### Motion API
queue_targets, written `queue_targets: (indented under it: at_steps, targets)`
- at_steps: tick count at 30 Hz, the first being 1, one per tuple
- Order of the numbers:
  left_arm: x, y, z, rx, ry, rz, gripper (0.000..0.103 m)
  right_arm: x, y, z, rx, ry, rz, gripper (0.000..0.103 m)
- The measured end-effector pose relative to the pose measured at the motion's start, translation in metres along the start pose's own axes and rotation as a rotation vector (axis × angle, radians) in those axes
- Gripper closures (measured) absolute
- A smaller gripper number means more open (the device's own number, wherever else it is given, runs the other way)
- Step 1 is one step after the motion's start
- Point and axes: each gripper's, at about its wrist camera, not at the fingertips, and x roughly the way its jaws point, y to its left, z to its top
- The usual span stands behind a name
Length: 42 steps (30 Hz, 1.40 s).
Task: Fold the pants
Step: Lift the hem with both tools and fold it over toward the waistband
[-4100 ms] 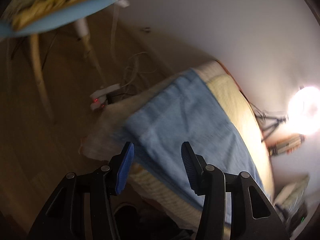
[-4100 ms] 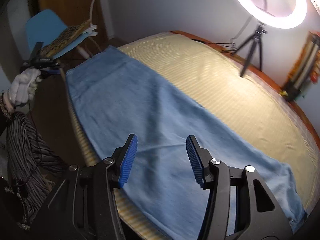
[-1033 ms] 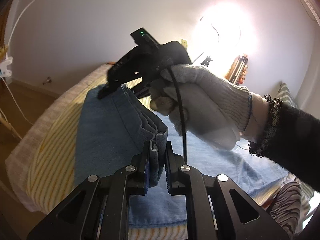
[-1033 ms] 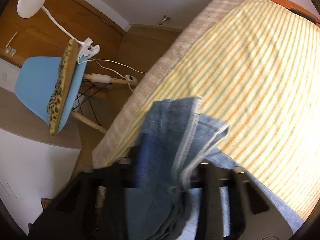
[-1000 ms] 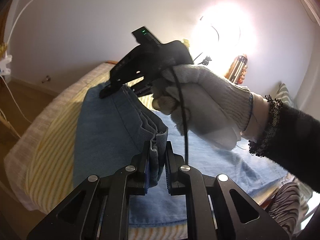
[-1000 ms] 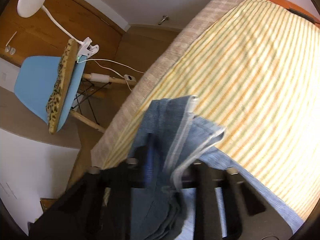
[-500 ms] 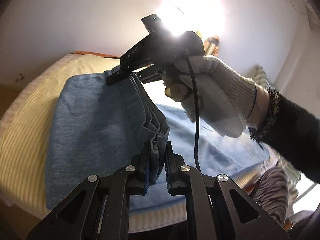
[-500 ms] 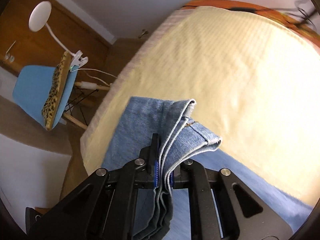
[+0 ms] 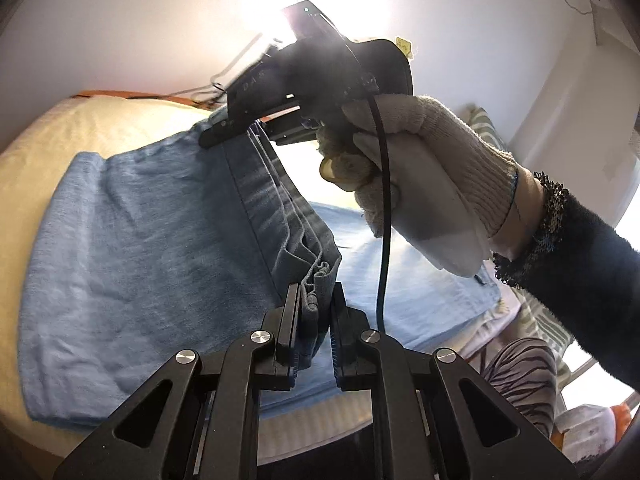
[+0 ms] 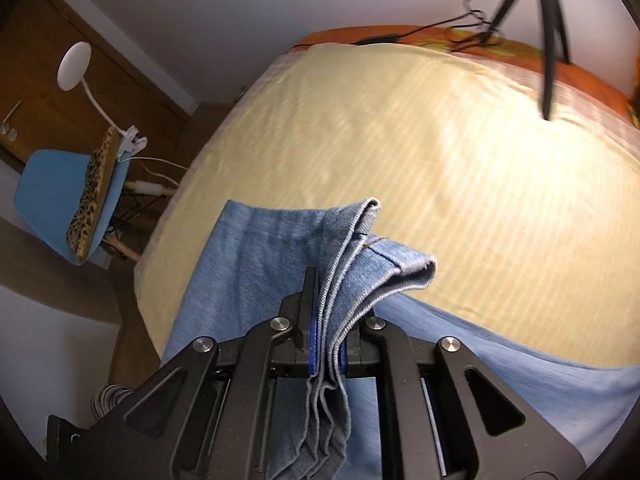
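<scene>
The blue denim pants (image 9: 140, 248) are gripped at two spots, lifted off the yellow striped bed (image 10: 460, 152). The left gripper (image 9: 314, 312) is clamped nearly closed on a bunched stack of hem layers, pinched right between its pads. Ahead of those jaws, up the taut edge, the right gripper (image 9: 256, 120) is seen biting the same edge, carried by a white-gloved hand (image 9: 420, 184) with a black cable (image 9: 384, 216) trailing down. From the right wrist view, the right gripper's jaws are squeezed almost together on several folded denim layers; a cuff (image 10: 400, 268) flops out beyond the tips. Below and behind both jaws, the rest of the fabric is spread on the bed. A blue chair (image 10: 52, 200) is glimpsed far left of the jaws.
</scene>
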Motion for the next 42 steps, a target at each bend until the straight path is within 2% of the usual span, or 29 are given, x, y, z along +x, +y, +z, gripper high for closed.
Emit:
queue_targets:
  at_steps: [12, 22, 33, 42]
  targets:
    - [0.025, -0.049, -0.002, 0.061, 0.059, -0.085, 0.092, -0.044, -0.059, -0.037, 0.069, -0.043, -0.047, 0.095]
    - [0.05, -0.088, -0.004, 0.113, 0.112, -0.151, 0.092, -0.078, -0.089, -0.062, 0.109, -0.085, -0.083, 0.095]
    - [0.086, -0.146, -0.005, 0.179, 0.146, -0.246, 0.092, -0.138, -0.139, -0.09, 0.142, -0.141, -0.143, 0.095]
    - [0.122, -0.197, -0.009, 0.209, 0.182, -0.338, 0.092, -0.183, -0.182, -0.114, 0.179, -0.152, -0.217, 0.095]
